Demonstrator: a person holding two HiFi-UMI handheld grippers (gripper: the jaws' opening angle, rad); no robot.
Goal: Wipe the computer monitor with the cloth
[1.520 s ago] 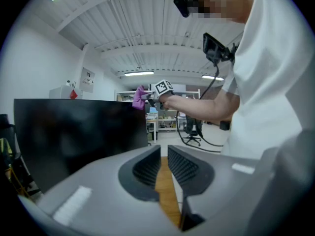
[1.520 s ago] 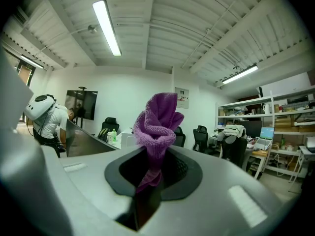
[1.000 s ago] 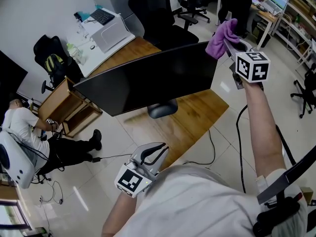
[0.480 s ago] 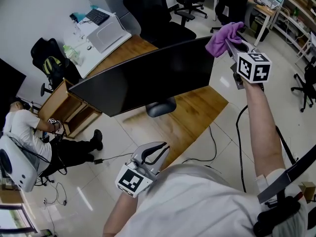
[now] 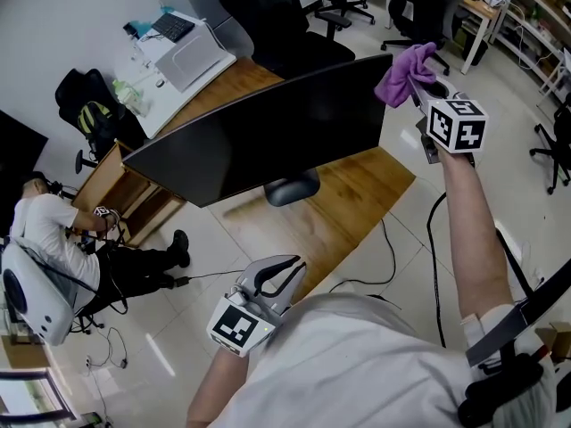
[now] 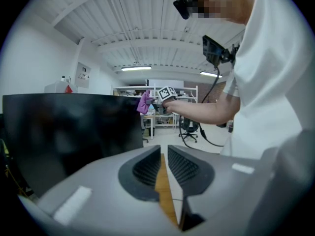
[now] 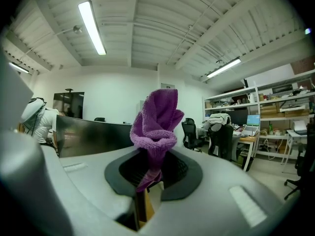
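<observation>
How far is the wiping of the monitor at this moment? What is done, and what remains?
Done: the purple cloth is clamped in the right gripper. In hand: it is held at the upper right corner of the monitor; contact is unclear. Left: apparently the whole dark screen. The left gripper hangs low, empty, jaws nearly together.

Pale tiled floor (image 5: 210, 261), wooden desk (image 5: 352, 205), black office chairs (image 5: 284, 27).
</observation>
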